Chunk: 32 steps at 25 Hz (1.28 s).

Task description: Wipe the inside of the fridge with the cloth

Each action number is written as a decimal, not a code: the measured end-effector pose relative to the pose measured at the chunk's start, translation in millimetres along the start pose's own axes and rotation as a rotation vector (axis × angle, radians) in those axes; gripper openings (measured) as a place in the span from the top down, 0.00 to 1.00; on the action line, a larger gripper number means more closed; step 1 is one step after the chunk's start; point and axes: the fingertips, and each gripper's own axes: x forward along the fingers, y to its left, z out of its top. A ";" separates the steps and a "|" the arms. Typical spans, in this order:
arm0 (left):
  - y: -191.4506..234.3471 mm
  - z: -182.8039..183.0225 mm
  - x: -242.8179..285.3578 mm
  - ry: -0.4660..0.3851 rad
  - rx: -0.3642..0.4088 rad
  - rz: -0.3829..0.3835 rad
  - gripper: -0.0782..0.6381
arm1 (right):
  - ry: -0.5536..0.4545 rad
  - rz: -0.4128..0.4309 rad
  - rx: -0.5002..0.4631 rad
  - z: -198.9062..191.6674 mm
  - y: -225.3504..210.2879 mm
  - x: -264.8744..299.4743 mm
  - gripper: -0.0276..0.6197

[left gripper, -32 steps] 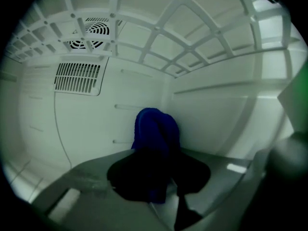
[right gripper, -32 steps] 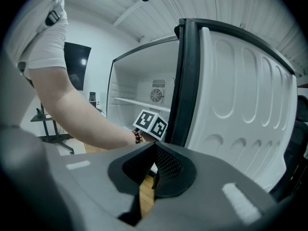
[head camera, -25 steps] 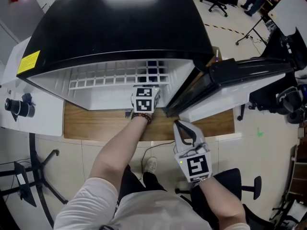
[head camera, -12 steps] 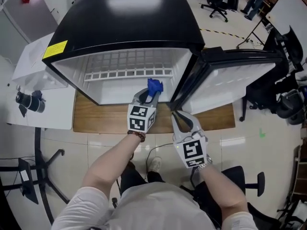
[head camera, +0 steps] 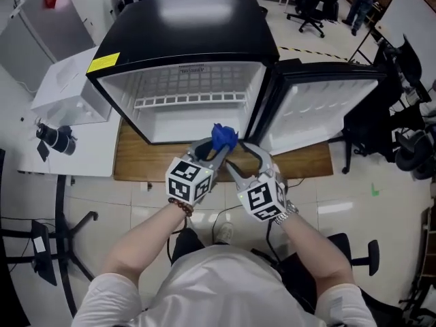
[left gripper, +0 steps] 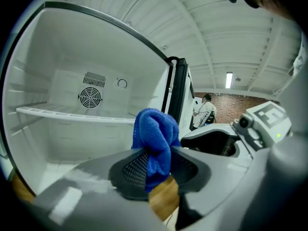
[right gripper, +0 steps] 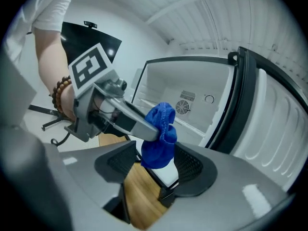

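Before the open fridge (head camera: 191,19), at its doorway, we list the following. One blue cloth (head camera: 223,137), bunched, with the left gripper (head camera: 219,147) clamped on its middle. Right gripper (head camera: 240,154): jaws just opened and standing wide apart, the cloth's lower end hanging between them unsqueezed. We note the two grippers close together, outside the cabinet. Fridge door (head camera: 327,107) swung to the right; white wire shelf (head camera: 191,101) inside; wooden board (head camera: 136,163) beneath.
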 end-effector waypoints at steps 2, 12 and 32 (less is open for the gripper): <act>-10.6 4.5 -9.0 0.005 0.000 -0.033 0.74 | -0.005 0.007 -0.027 5.2 3.5 0.7 0.55; -47.3 23.5 -33.1 0.054 0.039 -0.180 0.73 | -0.064 -0.030 -0.131 42.3 11.8 0.2 0.61; -40.6 56.4 -52.7 0.005 0.081 -0.303 0.60 | -0.018 -0.332 0.039 49.1 -46.8 -51.6 0.74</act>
